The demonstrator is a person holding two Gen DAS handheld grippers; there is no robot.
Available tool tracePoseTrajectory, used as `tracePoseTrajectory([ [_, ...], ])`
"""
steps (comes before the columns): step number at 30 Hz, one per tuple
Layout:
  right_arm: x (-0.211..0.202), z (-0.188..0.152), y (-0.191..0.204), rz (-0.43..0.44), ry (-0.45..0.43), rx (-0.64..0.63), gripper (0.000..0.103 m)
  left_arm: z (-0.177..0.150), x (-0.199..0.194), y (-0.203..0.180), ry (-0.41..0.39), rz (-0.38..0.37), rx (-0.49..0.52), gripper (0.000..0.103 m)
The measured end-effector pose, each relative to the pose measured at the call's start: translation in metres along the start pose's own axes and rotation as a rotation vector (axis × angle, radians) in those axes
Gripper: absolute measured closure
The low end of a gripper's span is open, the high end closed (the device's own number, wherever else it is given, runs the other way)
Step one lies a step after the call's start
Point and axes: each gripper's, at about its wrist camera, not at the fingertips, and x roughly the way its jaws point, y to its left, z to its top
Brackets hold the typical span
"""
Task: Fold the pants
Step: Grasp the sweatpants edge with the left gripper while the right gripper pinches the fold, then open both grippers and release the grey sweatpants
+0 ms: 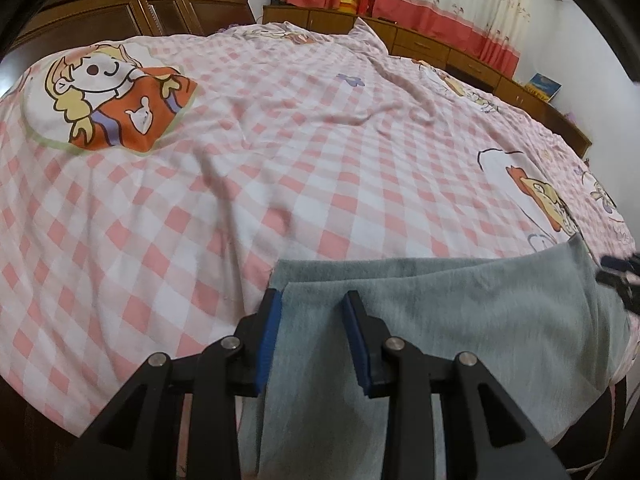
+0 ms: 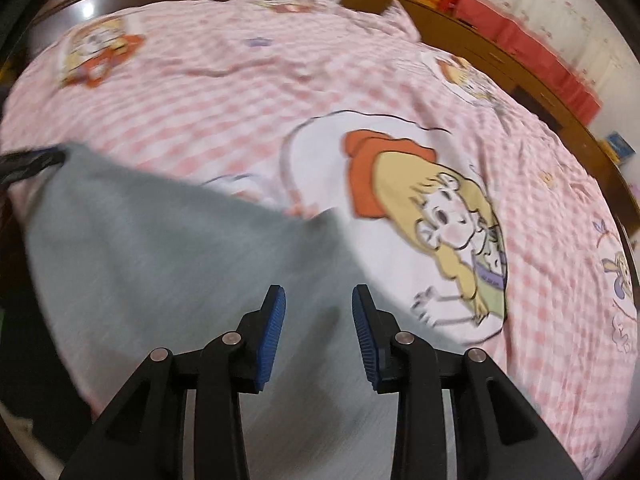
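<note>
1. Lying on the near edge of the pink-and-white checked bedsheet with cartoon figures, the soft grey fabric pants spread flat, doubled over so that one layer's edge runs just ahead of the other.
2. The left gripper, black with blue ribbed pads, has its fingers spread apart with a gap between them; grey cloth lies in that gap and beneath both fingers, and its left edge runs along the inner side of the left finger's pad. Whether the pads touch the cloth cannot be told.
3. Beyond the right finger the pants stretch on to the far right, where the other gripper shows as a dark blurred shape at the cloth's edge.
4. The right gripper also stands wide open, holding nothing; its view is blurred.
5. The pants fill the space under and left of its fingers, with one corner just ahead of the left finger.
6. Ahead and right of the right finger lies the sheet's print of a blonde cartoon girl with an orange bow.
7. At the far left the left gripper appears as a dark shape at the cloth's corner.
</note>
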Motion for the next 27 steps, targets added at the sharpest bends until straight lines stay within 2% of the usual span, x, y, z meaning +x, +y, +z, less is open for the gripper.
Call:
tracePoseTrajectory([
  [1, 0.006, 0.004, -0.006, -0.008, -0.008, 0.017, 0.068, 0.001, 0.001, 0.001, 0.002, -0.004, 0.004, 0.076],
  [2, 0.011, 0.009, -0.011, -0.016, -0.019, 0.030, 0.068, 0.001, 0.000, 0.000, 0.003, -0.019, 0.005, 0.095],
  [3, 0.015, 0.012, -0.015, -0.018, -0.024, 0.041, 0.068, 0.001, 0.000, 0.000, 0.009, -0.035, 0.001, 0.096],
  [12, 0.034, 0.016, -0.022, 0.037, -0.005, 0.048, 0.068, -0.005, -0.010, -0.012, -0.023, -0.023, -0.002, 0.098],
  [17, 0.049, 0.020, -0.024, 0.146, 0.030, 0.110, 0.068, -0.005, -0.007, -0.014, -0.025, -0.002, -0.015, 0.101],
  [18, 0.050, 0.020, -0.024, 0.175, 0.033, 0.121, 0.078, -0.004, -0.012, -0.016, -0.041, 0.012, -0.005, 0.101],
  [20, 0.046, 0.019, -0.025, 0.172, 0.005, 0.136, 0.095, -0.001, -0.022, -0.018, -0.075, 0.049, 0.004, 0.101],
  [24, 0.032, 0.015, -0.034, 0.173, -0.092, 0.208, 0.096, 0.009, -0.028, -0.015, -0.107, 0.069, 0.005, 0.101],
  [26, 0.037, 0.014, -0.034, 0.168, -0.094, 0.215, 0.096, 0.014, -0.018, -0.016, -0.094, 0.092, 0.024, 0.101],
  [27, 0.043, 0.013, -0.032, 0.160, -0.080, 0.203, 0.096, 0.015, -0.005, -0.016, -0.055, 0.100, 0.030, 0.101],
])
